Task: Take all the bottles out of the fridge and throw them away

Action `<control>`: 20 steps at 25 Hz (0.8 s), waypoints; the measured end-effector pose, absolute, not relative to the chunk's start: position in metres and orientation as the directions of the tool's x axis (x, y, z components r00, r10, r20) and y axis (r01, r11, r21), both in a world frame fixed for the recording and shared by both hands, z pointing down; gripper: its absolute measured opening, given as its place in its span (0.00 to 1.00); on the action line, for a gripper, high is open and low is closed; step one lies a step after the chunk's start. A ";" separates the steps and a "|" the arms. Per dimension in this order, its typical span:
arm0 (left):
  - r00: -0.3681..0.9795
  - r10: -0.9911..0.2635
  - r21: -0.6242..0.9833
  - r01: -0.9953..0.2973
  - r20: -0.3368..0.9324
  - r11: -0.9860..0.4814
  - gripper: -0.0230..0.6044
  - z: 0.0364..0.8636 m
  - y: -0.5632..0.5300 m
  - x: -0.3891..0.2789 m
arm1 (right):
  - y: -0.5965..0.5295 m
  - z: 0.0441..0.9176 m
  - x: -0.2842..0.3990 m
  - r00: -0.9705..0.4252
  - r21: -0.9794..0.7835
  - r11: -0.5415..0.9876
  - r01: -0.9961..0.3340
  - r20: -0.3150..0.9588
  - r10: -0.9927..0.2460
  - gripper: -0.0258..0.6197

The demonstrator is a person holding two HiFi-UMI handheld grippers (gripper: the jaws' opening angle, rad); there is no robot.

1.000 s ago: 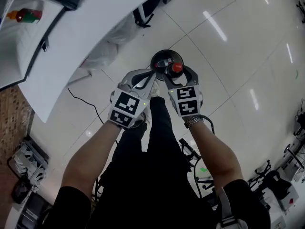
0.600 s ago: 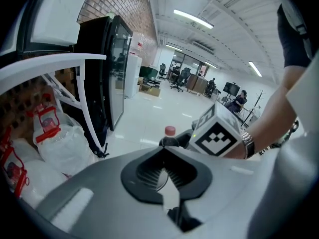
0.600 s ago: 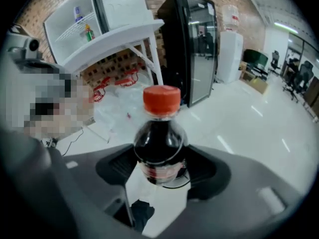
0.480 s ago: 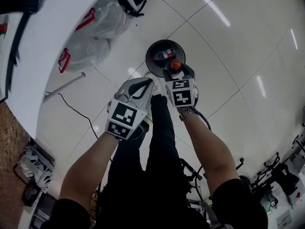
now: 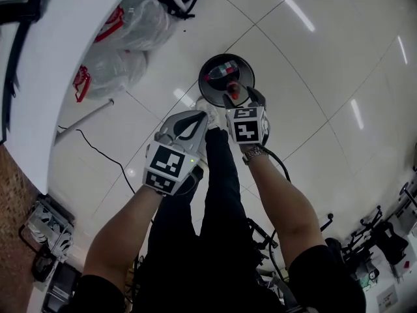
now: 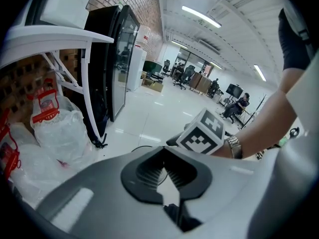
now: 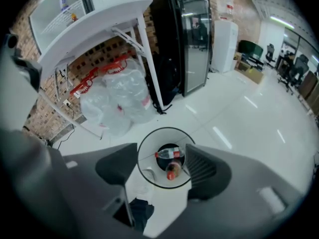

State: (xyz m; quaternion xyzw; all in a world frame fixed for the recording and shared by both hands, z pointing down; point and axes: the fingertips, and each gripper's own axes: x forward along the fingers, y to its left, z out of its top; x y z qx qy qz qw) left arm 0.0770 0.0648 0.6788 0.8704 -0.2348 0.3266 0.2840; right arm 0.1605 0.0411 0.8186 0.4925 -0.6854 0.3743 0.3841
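Note:
I look straight down at a round black bin [image 5: 210, 87] on the white floor. A clear bottle with a red-green label [image 5: 223, 70] lies at its bottom. A second bottle with a red cap [image 5: 233, 87] stands loose inside the bin, below my right gripper [image 5: 237, 96]. In the right gripper view the bin [image 7: 144, 173] shows between the spread jaws of the right gripper [image 7: 162, 171], with the red-capped bottle [image 7: 173, 172] and the lying bottle [image 7: 169, 154] inside. My left gripper [image 5: 206, 114] hovers beside the bin; the left gripper [image 6: 165, 166] is shut and holds nothing.
A white table [image 5: 62, 51] stands at the left with clear plastic bags [image 5: 133, 28] under it. A black glass-door fridge [image 7: 184, 34] stands beyond the table. A cable [image 5: 111, 145] runs over the floor. The person's legs and shoes [image 5: 207, 109] are right by the bin.
The right gripper has opened and the red-capped bottle it held has dropped into the bin. The left gripper has stayed beside it, shut.

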 end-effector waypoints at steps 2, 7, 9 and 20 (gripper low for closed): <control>0.679 -0.230 0.341 -0.596 0.697 -0.727 0.04 0.674 0.063 0.077 | 0.040 0.813 0.159 -0.225 -0.137 0.241 -0.961 0.892 -0.392 0.52; 0.682 -0.244 0.342 -0.603 0.690 -0.721 0.04 0.665 0.061 0.074 | 0.044 0.801 0.146 -0.252 -0.167 0.238 -0.957 0.885 -0.392 0.52; 0.682 -0.253 0.339 -0.608 0.686 -0.718 0.04 0.661 0.059 0.072 | 0.046 0.797 0.143 -0.257 -0.164 0.256 -0.953 0.884 -0.390 0.52; 0.661 -0.350 0.304 -0.666 0.663 -0.682 0.04 0.613 0.045 0.046 | 0.038 0.725 0.105 -0.332 -0.193 0.338 -0.921 0.841 -0.426 0.51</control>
